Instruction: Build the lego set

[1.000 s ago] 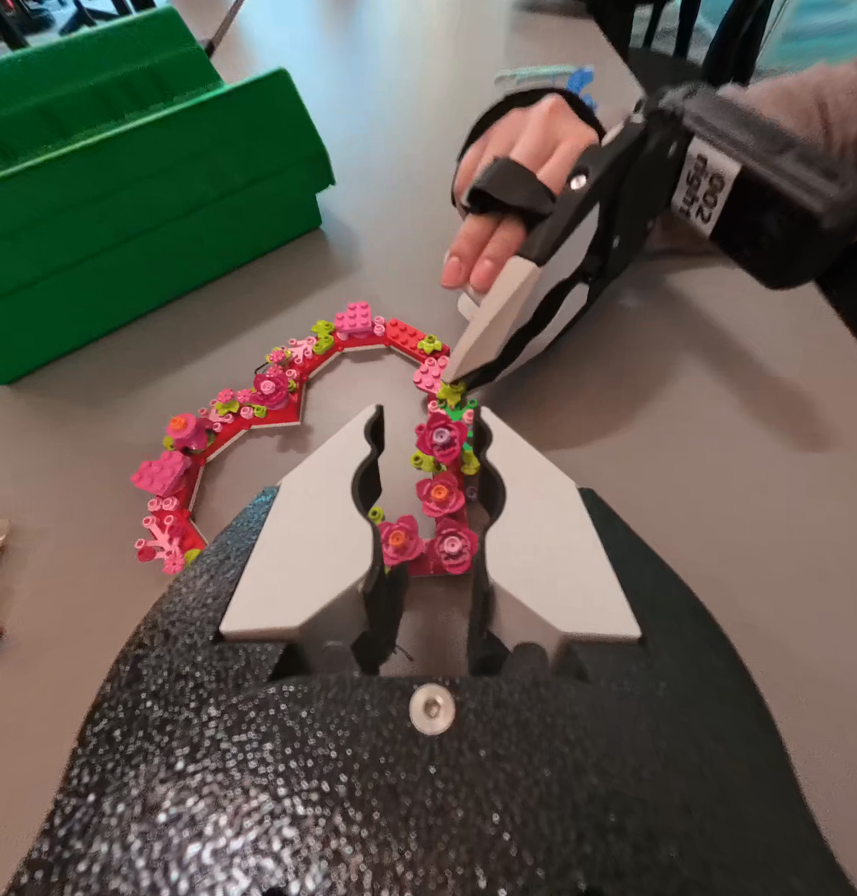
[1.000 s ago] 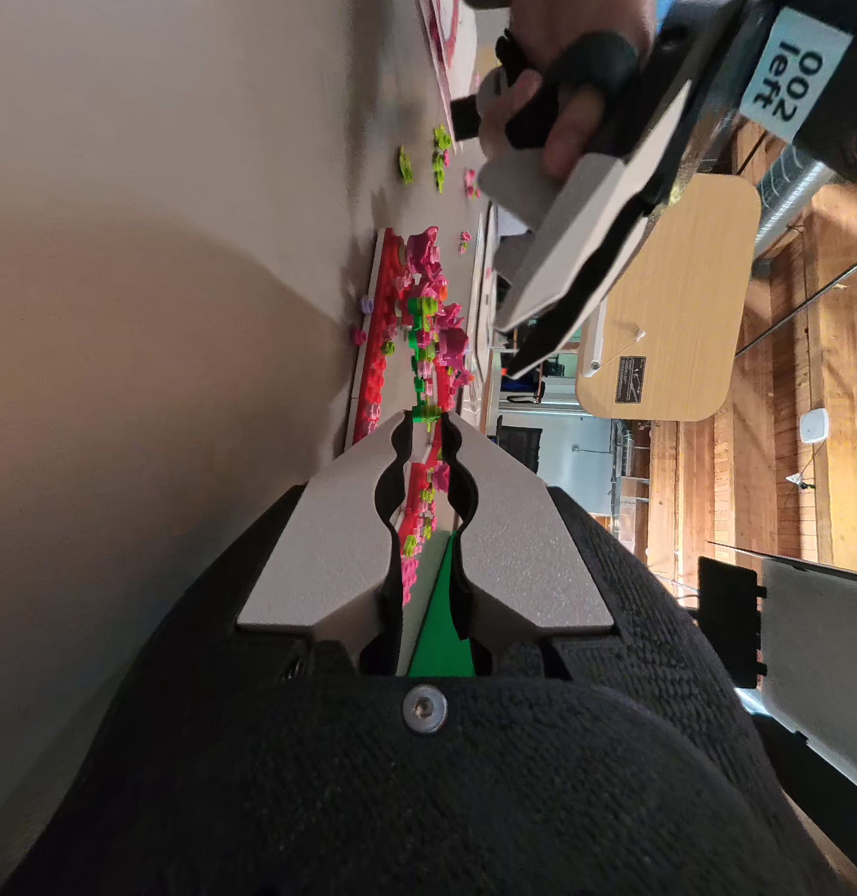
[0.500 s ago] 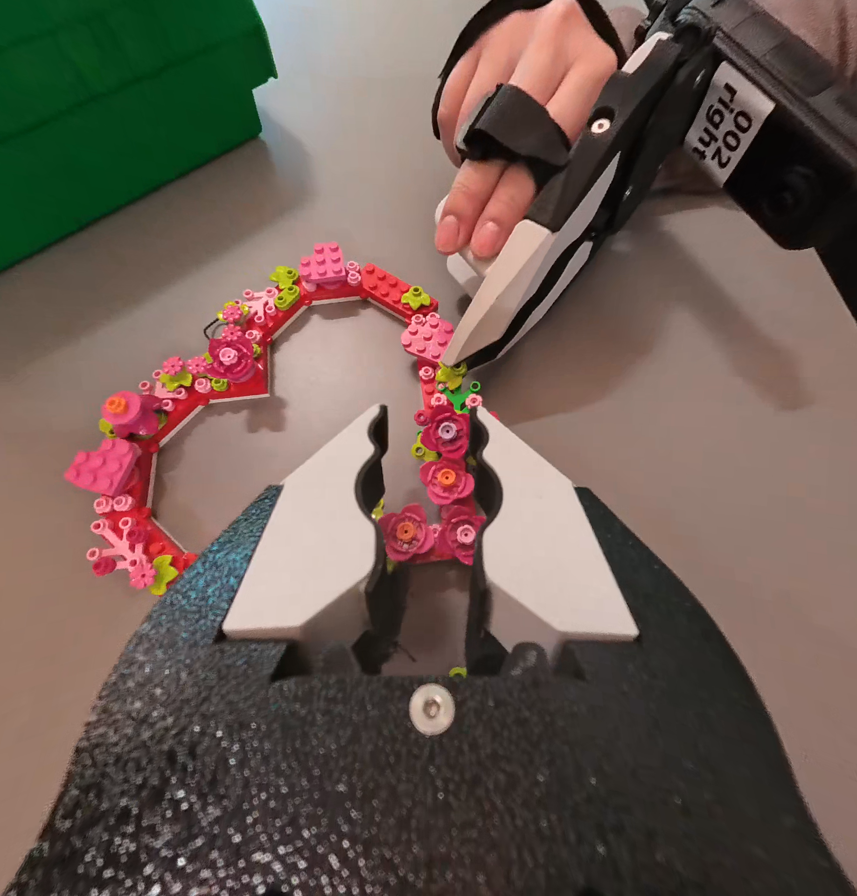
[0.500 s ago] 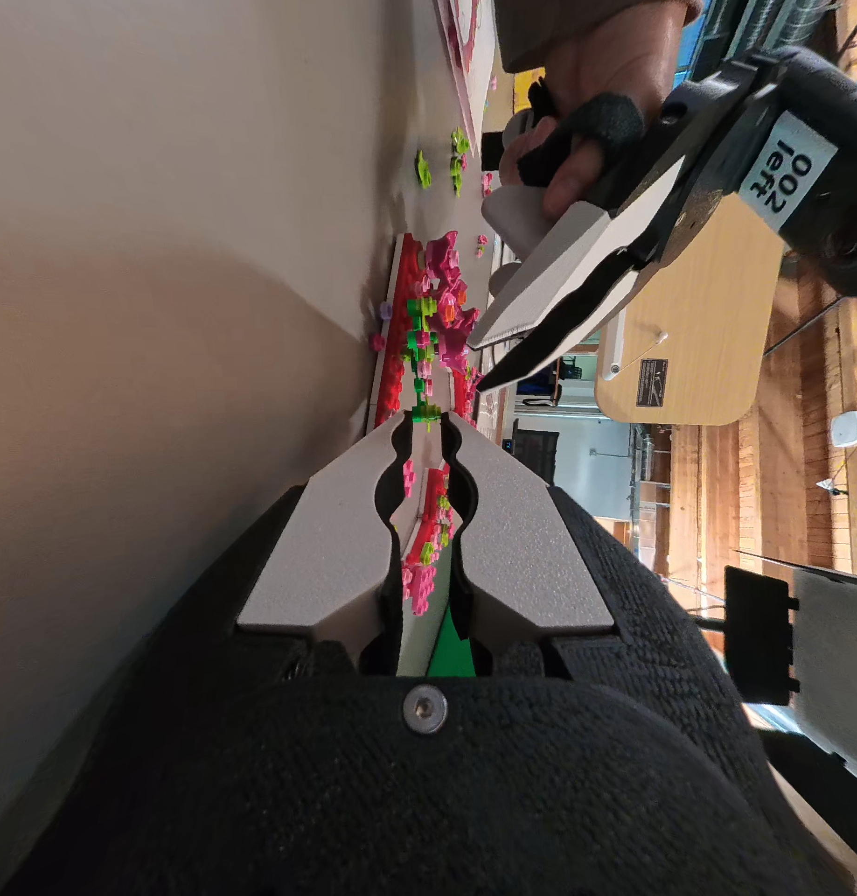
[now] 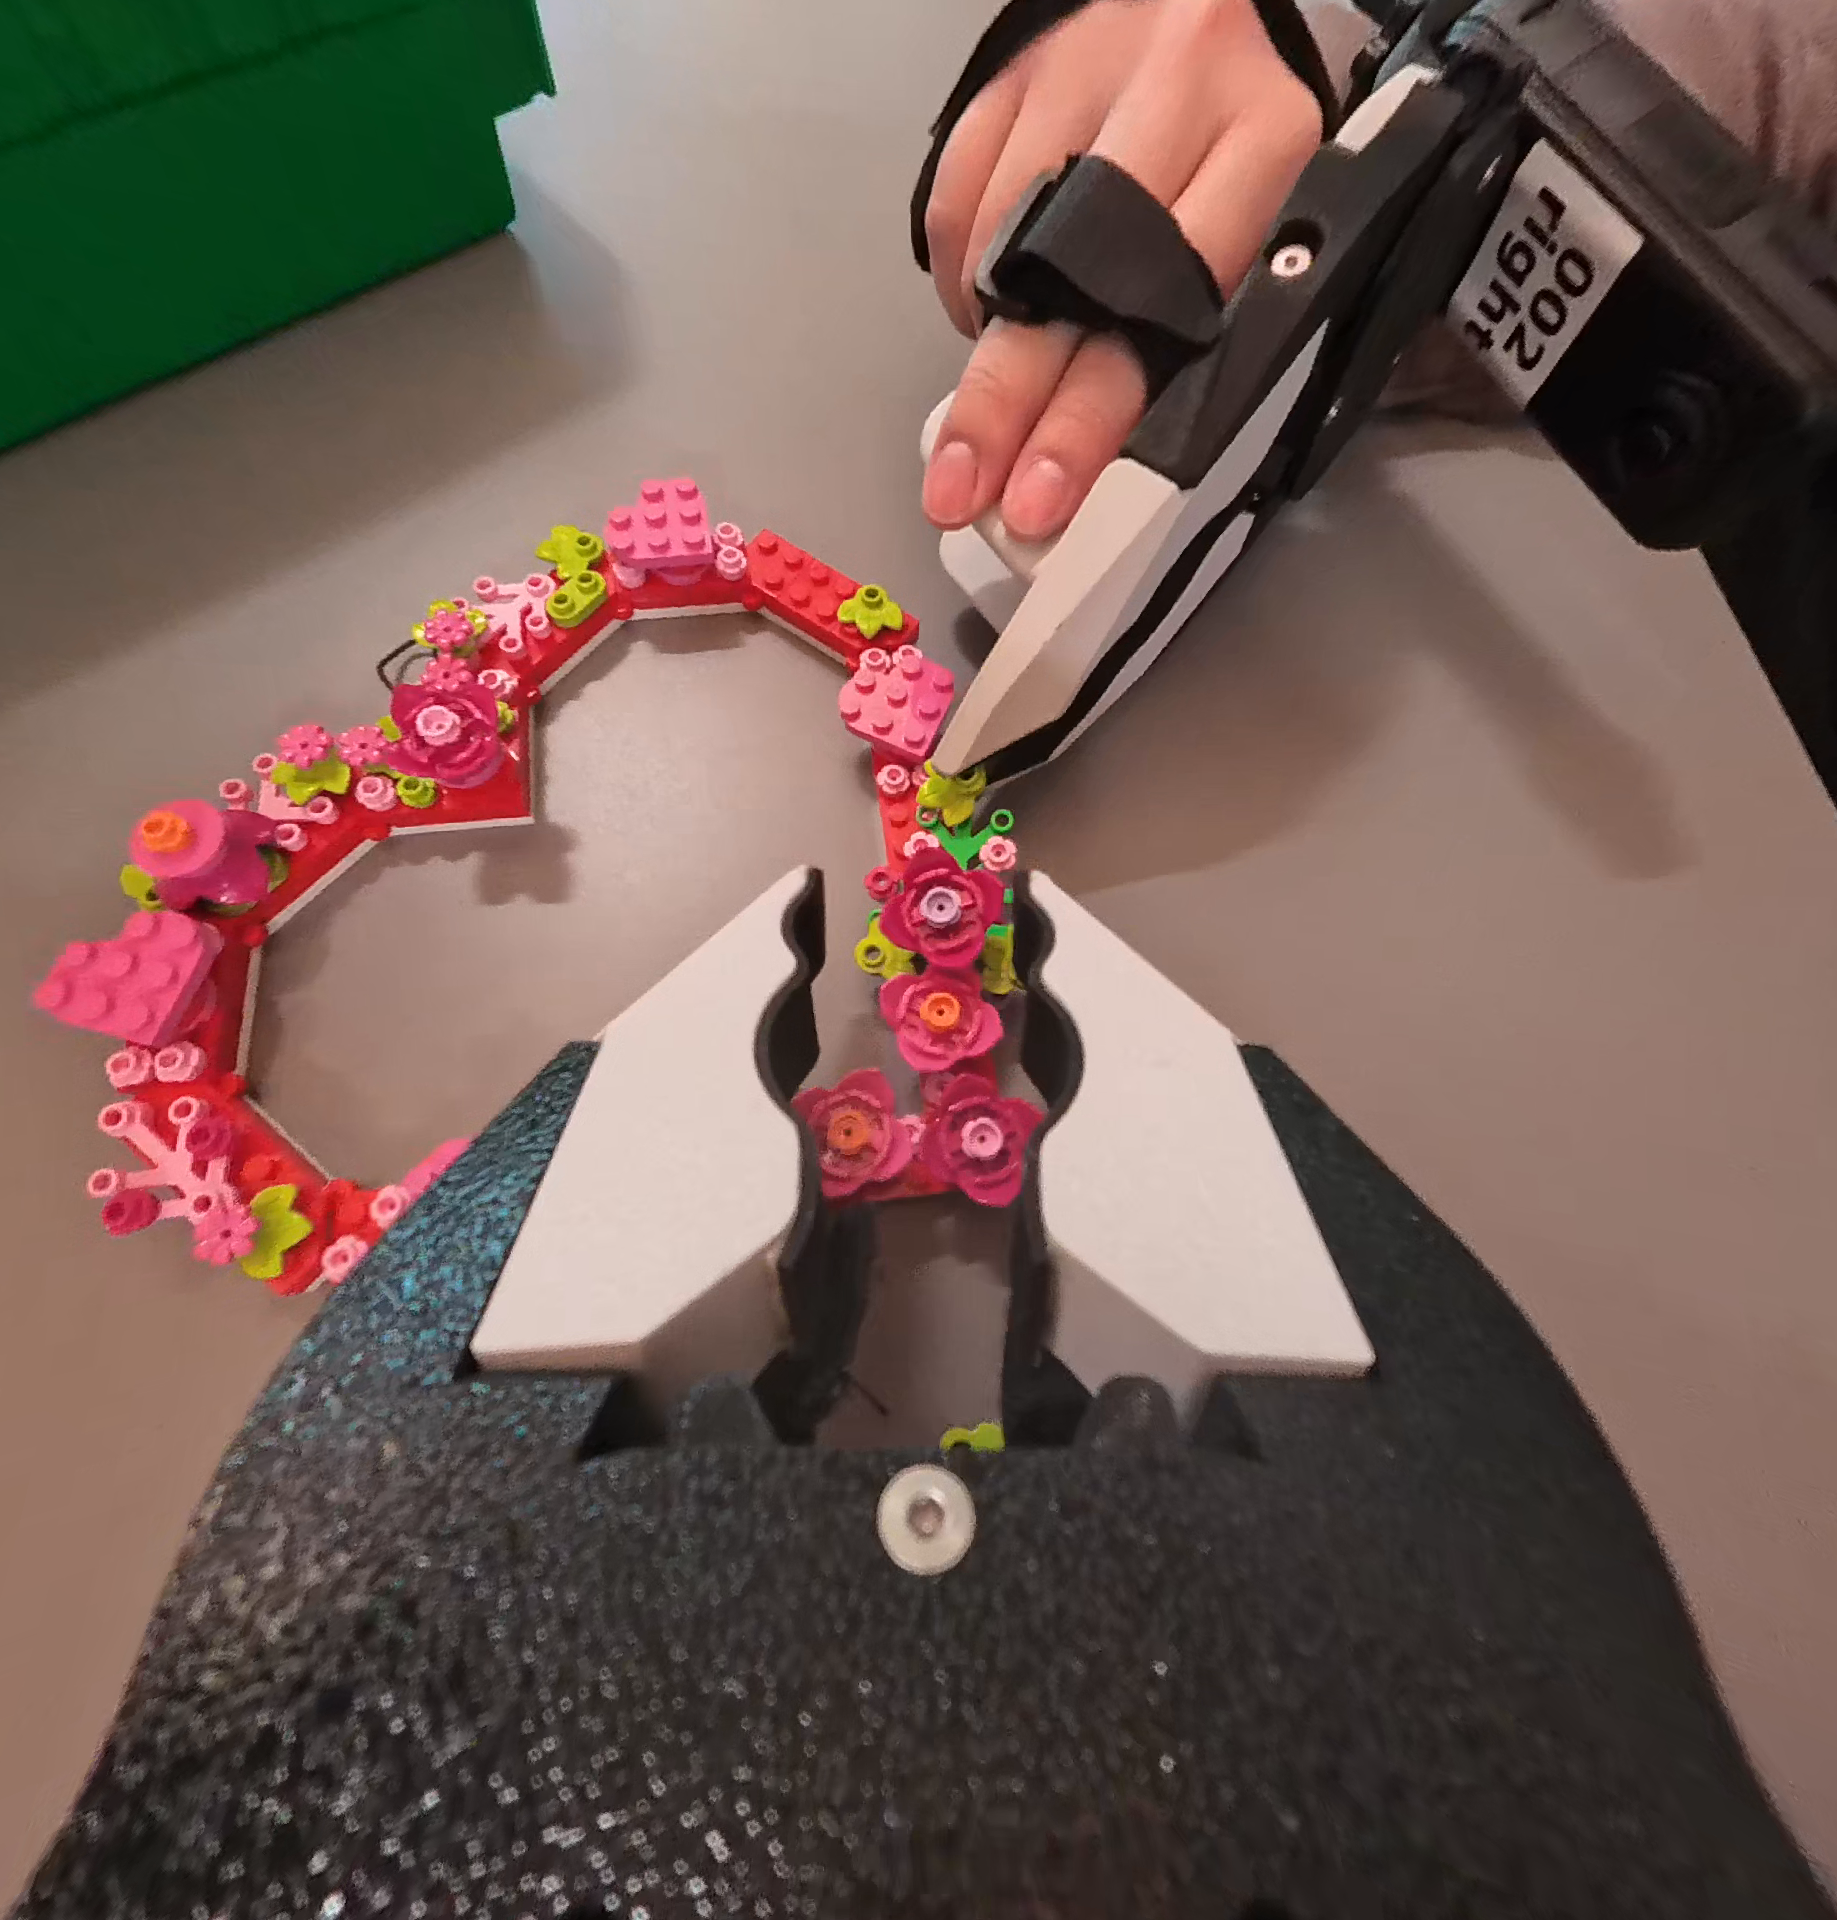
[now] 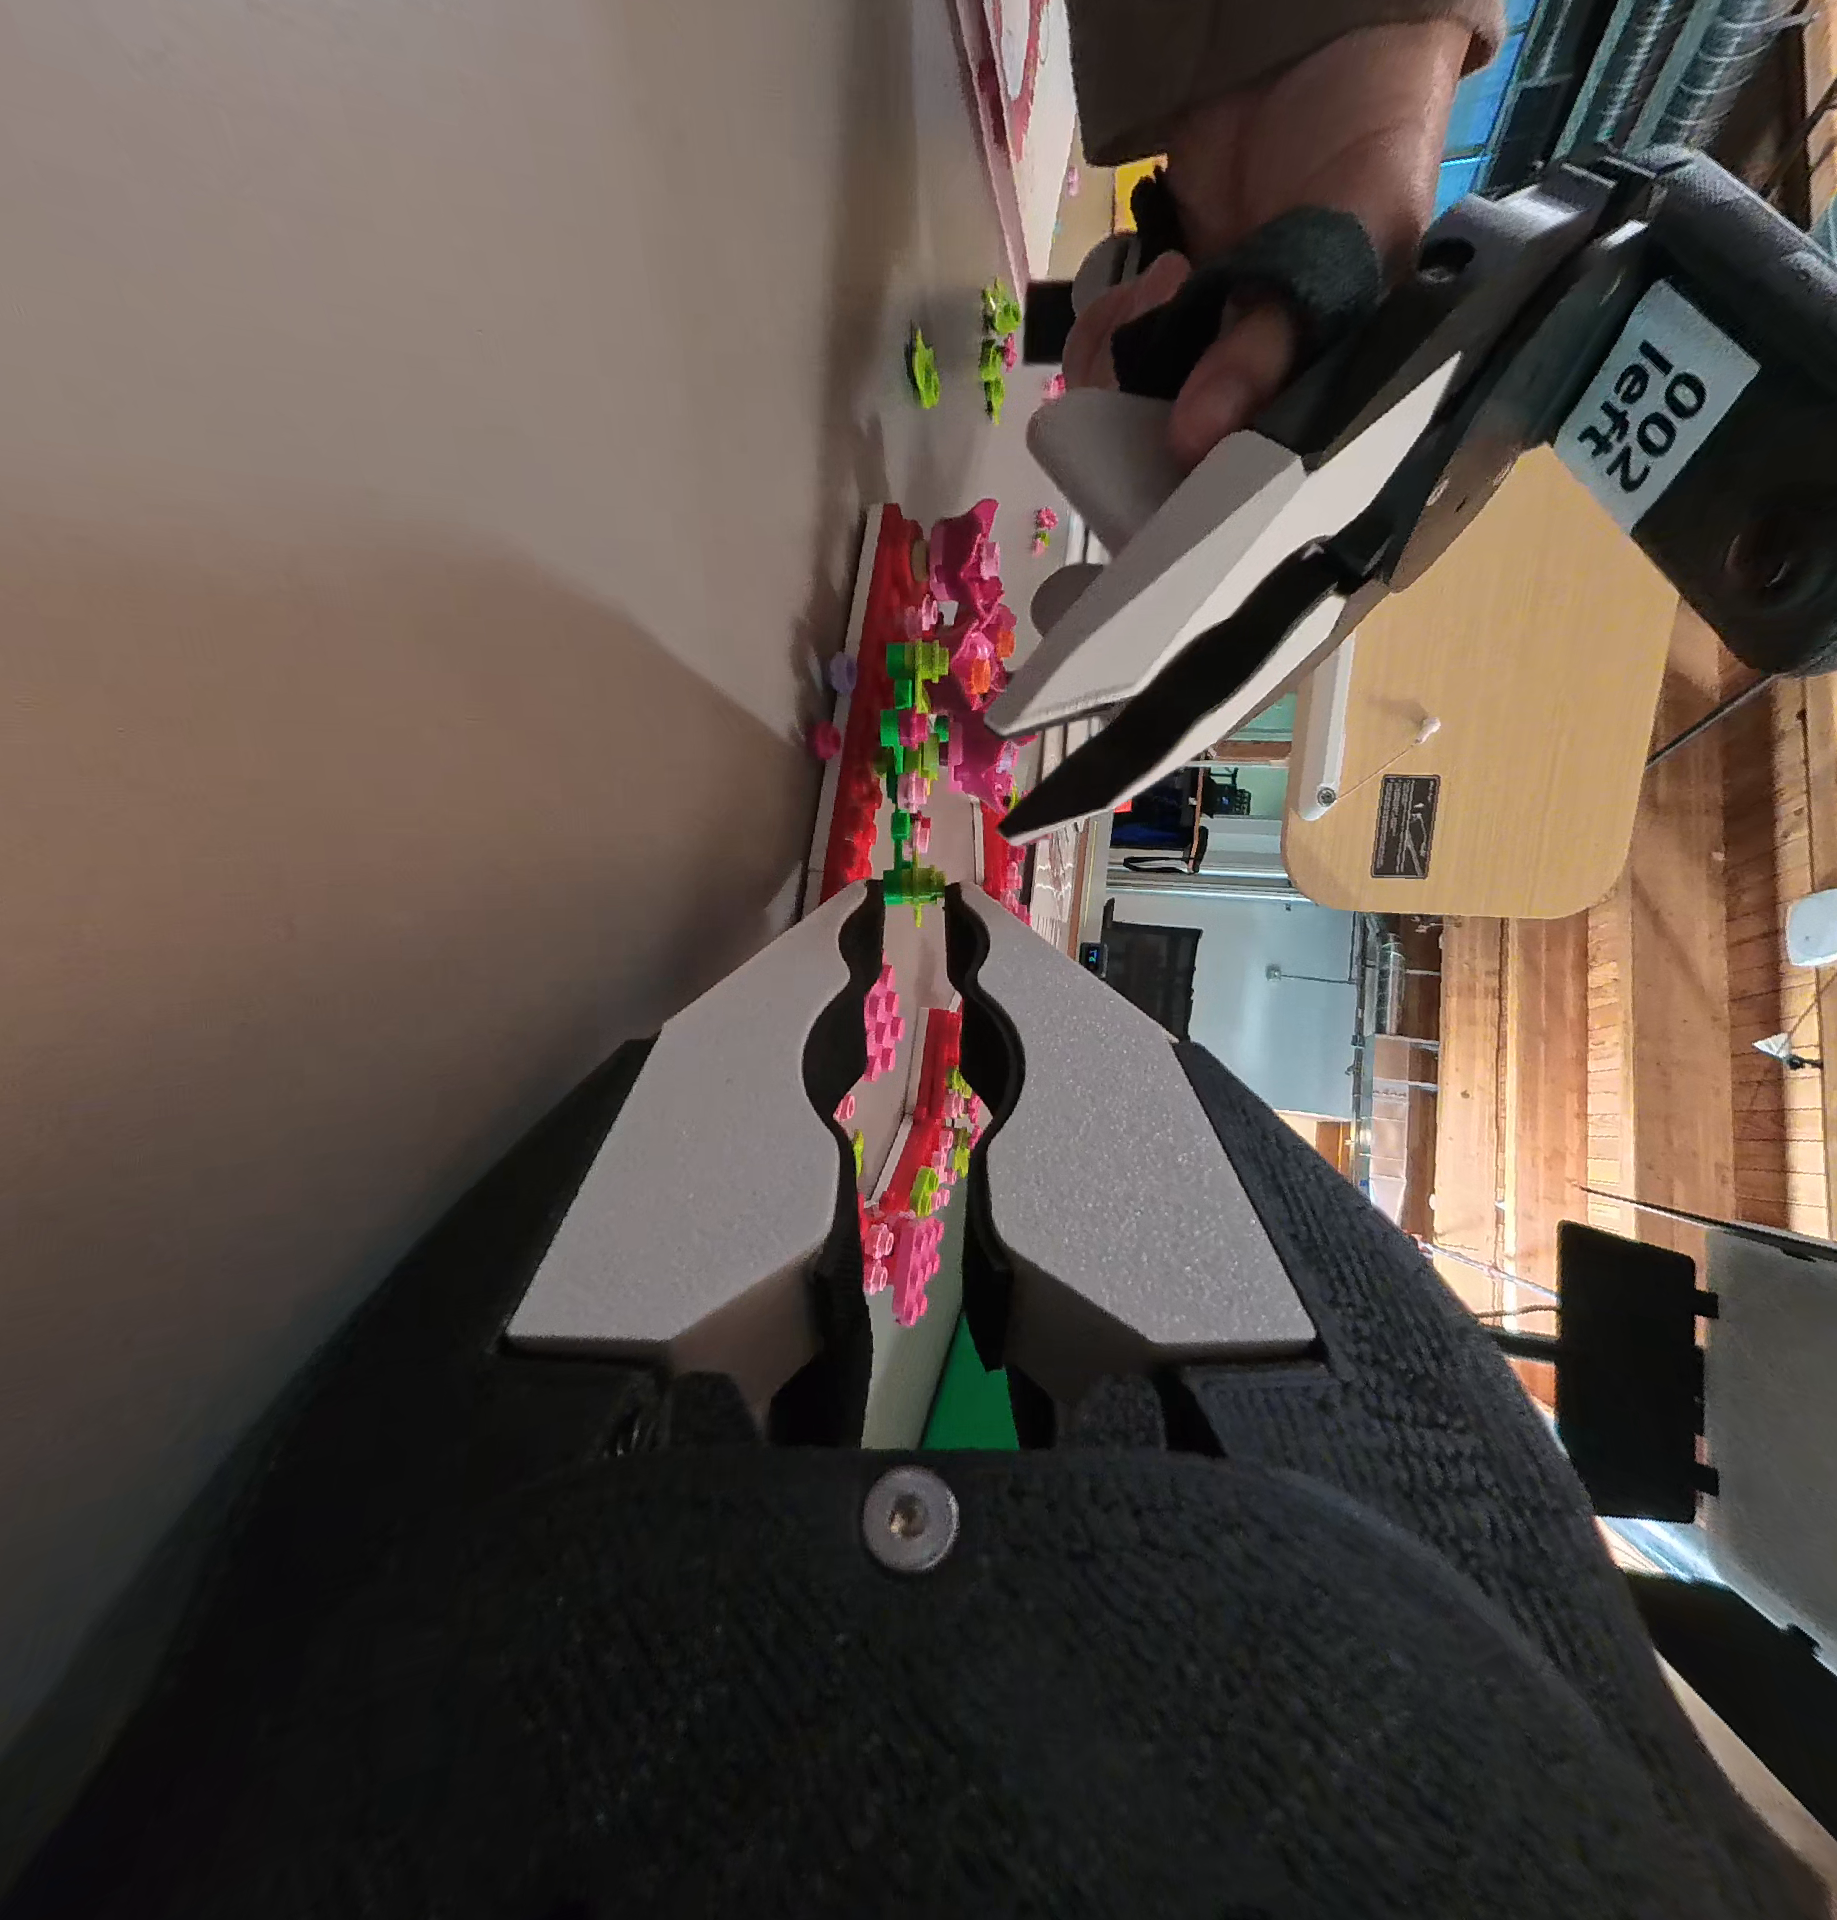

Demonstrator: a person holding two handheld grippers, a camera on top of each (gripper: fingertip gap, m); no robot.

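A red heart-shaped lego frame (image 5: 800,582) set with pink flowers and lime leaves lies flat on the grey table (image 5: 1413,1039). My left gripper (image 5: 919,883) is open, its fingers on either side of the frame's right strip of magenta flowers (image 5: 940,1018); I cannot tell whether they touch. In the right wrist view it (image 6: 1002,774) hovers just over the frame (image 6: 872,644). My right gripper (image 6: 912,894) is shut on a small green leaf piece (image 6: 909,883) and holds it against the frame just below a pink heart brick (image 5: 893,696). Its tip also shows in the left wrist view (image 5: 971,769).
A green bin (image 5: 218,156) stands at the far left. Loose lime pieces (image 6: 924,369) and a booklet (image 6: 997,104) lie farther along the table. Small loose studs (image 6: 826,740) lie beside the frame. A lime piece (image 5: 971,1439) lies under my left gripper. Only a small space, under 4 cm, lies between the two pairs of fingers.
My left gripper has come closer over the flower strip, and the green bin has slid toward the view's top left. My right gripper has kept its tip at the same spot on the frame.
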